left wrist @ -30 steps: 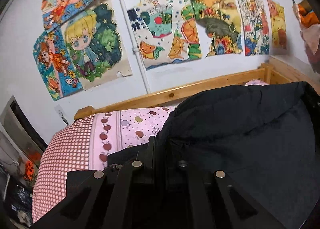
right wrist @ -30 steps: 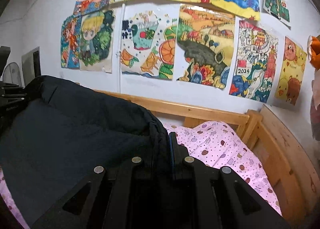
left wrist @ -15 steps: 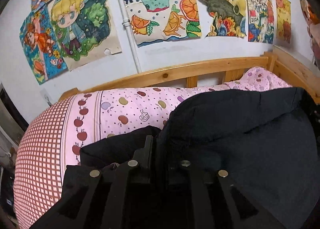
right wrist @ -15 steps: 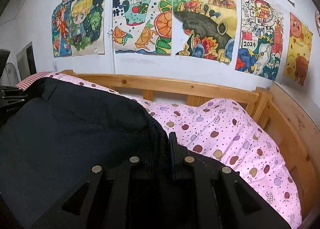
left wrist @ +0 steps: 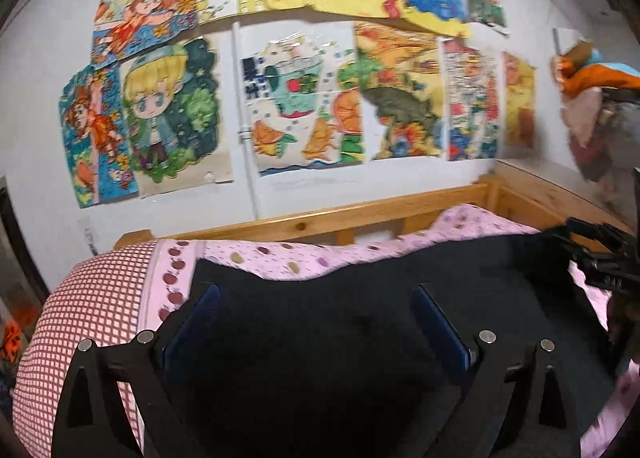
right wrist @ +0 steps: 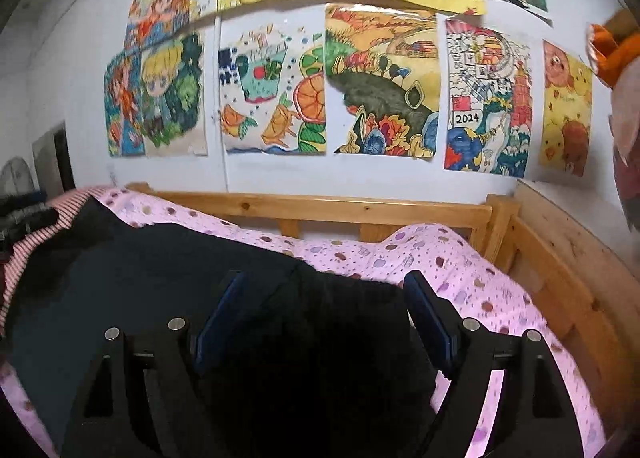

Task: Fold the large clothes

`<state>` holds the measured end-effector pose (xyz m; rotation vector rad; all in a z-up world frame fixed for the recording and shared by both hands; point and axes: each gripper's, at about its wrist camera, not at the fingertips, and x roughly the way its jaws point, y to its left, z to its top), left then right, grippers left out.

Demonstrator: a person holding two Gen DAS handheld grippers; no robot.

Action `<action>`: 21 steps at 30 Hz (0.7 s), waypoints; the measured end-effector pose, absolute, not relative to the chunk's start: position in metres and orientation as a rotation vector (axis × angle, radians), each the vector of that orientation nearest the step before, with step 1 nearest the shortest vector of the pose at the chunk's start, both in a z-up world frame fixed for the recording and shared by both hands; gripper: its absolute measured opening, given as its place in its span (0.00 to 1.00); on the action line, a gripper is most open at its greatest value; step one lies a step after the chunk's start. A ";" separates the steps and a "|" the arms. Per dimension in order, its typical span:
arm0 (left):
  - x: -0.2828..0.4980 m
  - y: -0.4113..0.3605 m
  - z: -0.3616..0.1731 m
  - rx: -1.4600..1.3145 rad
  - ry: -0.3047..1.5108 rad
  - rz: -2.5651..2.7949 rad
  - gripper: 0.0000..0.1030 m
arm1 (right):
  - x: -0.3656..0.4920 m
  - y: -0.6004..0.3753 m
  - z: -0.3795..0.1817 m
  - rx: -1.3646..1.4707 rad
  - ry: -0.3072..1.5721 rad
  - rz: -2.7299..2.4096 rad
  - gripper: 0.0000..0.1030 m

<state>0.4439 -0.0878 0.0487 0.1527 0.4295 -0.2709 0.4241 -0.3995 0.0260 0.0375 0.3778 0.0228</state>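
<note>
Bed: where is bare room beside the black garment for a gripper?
Bare pink sheet lies between the black garment and the wooden rail. The checked bedding beside the garment is bare too. The middle is covered.

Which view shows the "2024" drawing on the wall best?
The right wrist view: the drawing is sharp and its "2024" readable. In the left wrist view the same drawing is smeared by blur, unreadable.

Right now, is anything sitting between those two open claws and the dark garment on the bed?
Nothing visible does. The left gripper and right gripper both stand open directly over the dark garment, which lies on the pink bedspread.
</note>
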 end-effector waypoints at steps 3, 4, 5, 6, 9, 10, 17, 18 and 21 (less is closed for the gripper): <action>0.428 -0.087 0.038 0.166 0.459 -0.327 0.94 | 0.404 -0.392 0.022 0.047 0.382 0.095 0.86; 0.424 -0.087 0.034 0.171 0.468 -0.338 0.94 | 0.400 -0.388 0.019 0.043 0.387 0.119 0.89; 0.421 -0.087 0.030 0.178 0.479 -0.349 0.94 | 0.396 -0.384 0.016 0.041 0.396 0.143 0.89; 0.418 -0.088 0.025 0.185 0.489 -0.362 0.94 | 0.395 -0.379 0.012 0.038 0.412 0.168 0.89; 0.416 -0.091 0.010 0.218 0.515 -0.390 0.94 | 0.398 -0.364 -0.002 0.020 0.474 0.233 0.89; 0.419 -0.094 0.006 0.232 0.524 -0.393 0.94 | 0.401 -0.360 -0.007 0.005 0.493 0.243 0.89; 0.446 -0.109 -0.010 0.261 0.542 -0.327 1.00 | 0.430 -0.350 -0.032 -0.060 0.588 0.191 0.89; 0.450 -0.111 -0.012 0.258 0.545 -0.321 1.00 | 0.435 -0.351 -0.034 -0.070 0.595 0.158 0.90; 0.463 -0.116 -0.019 0.265 0.536 -0.317 1.00 | 0.448 -0.356 -0.036 -0.075 0.613 0.116 0.92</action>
